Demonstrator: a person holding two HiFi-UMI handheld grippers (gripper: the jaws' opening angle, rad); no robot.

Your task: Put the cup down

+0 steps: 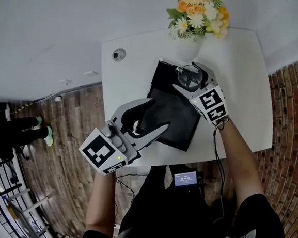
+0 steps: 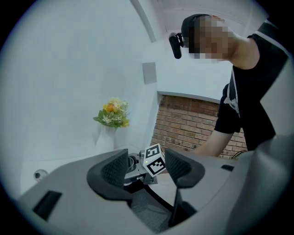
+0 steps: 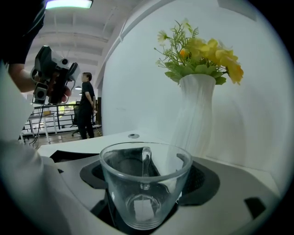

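Looking down from the head view, the right gripper (image 1: pixel 190 73) has its jaws clamped on either side of the glass cup (image 1: pixel 187 79), holding it upright at the far corner of the black mat (image 1: pixel 177 122), just in front of the flower vase (image 1: pixel 189 44). That looks like the chosen landing spot. Whether the base is touching the mat, I can't tell from up here. The left gripper (image 1: pixel 158 113) hangs over the mat's near-left edge, jaws spread and empty, apparently kept clear of the action.

Over to the left gripper view: wide jaws, nothing between the pads, just the other gripper's marker cube (image 2: pixel 155 160) seen beyond them.

Now the right gripper view: the cup (image 3: pixel 144 188) fills the gap, handle facing the camera, both pads on its walls, rim level, the vase (image 3: pixel 195 110) close behind. I'd say the remaining move is a gentle release without nudging that vase.
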